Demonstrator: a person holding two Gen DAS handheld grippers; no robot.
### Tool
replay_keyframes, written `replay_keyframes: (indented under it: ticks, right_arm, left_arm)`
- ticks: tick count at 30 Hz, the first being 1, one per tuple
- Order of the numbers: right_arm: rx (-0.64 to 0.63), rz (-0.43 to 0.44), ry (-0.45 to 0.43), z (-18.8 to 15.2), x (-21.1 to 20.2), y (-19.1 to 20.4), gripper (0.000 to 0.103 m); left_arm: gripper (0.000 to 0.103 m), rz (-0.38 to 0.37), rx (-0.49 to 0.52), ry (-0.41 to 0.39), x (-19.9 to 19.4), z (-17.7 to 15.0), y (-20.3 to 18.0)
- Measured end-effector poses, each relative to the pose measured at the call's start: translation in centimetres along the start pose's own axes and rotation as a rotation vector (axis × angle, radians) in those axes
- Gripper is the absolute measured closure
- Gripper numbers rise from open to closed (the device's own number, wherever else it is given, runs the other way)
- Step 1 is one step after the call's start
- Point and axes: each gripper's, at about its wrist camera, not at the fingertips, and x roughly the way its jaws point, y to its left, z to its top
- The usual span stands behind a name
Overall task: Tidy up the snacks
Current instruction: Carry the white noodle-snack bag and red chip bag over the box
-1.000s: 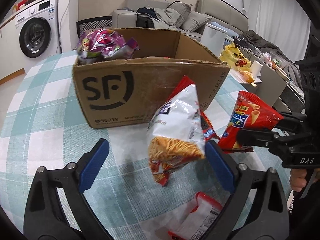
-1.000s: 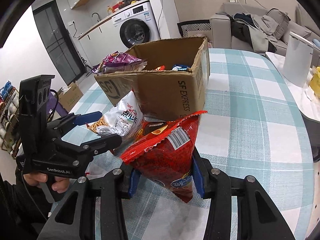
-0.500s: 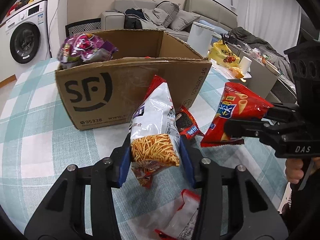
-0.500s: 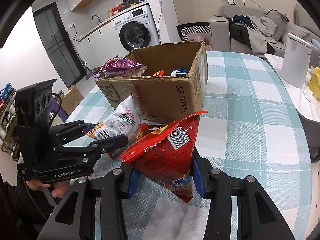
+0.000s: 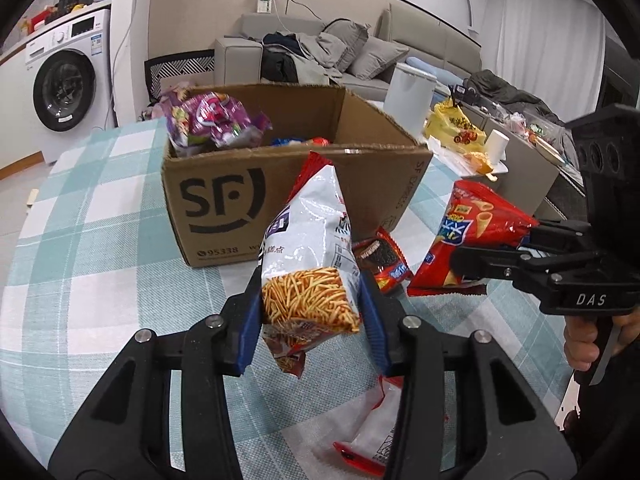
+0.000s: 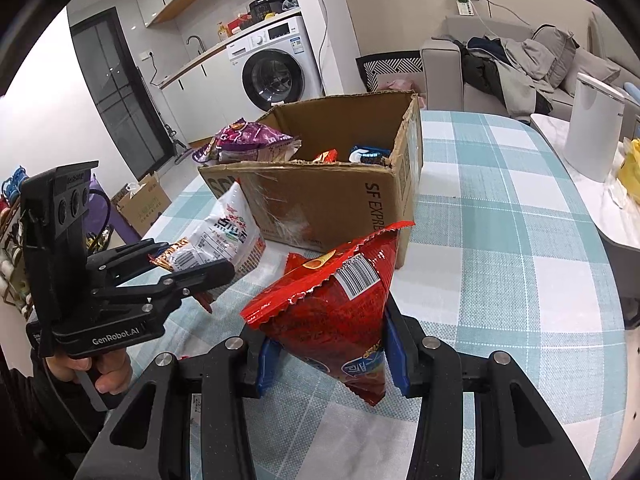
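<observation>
Partway: cardboard box [image 5: 224, 200] already holds a few packs, left gripper [image 5: 312, 312] clamped on white fries bag [image 5: 308, 248], right gripper [image 6: 328, 352] clamped on red chip bag [image 6: 332, 308], 2 packets left on table [image 5: 100, 280].

My left hand-held gripper [image 5: 311, 312] and right hand-held gripper [image 6: 330, 354] are black, with blue pads [image 5: 250, 330], silver screws and dark sleeves.

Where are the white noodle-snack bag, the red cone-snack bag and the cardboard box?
white bag [image 5: 308, 240], left wrist view, printed front.
red bag [image 6: 332, 312], right wrist view, crinkled back.
box [image 5: 224, 204], left wrist view, logo wall.
</observation>
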Motion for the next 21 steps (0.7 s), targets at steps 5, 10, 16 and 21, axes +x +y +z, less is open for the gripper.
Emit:
replay_keyframes:
  ticks: [5, 10, 16, 21]
  right_arm:
    - [0.006, -0.001, -0.024, 0.3, -0.5, 0.1, 0.058]
    - [0.013, -0.004, -0.055, 0.9, -1.3, 0.3, 0.058]
    - [0.017, -0.008, -0.082, 1.4, -1.9, 0.4, 0.058]
    - [0.034, -0.015, -0.102, 1.8, -2.3, 0.2, 0.058]
  left_arm:
    - [0.061, 0.007, -0.007, -0.037, -1.7, 0.4, 0.4]
    - [0.061, 0.018, -0.022, -0.070, -3.1, 1.3, 0.7]
    - [0.061, 0.035, -0.032, -0.109, -4.8, 2.2, 1.2]
    - [0.061, 0.052, -0.045, -0.133, -6.2, 2.7, 1.9]
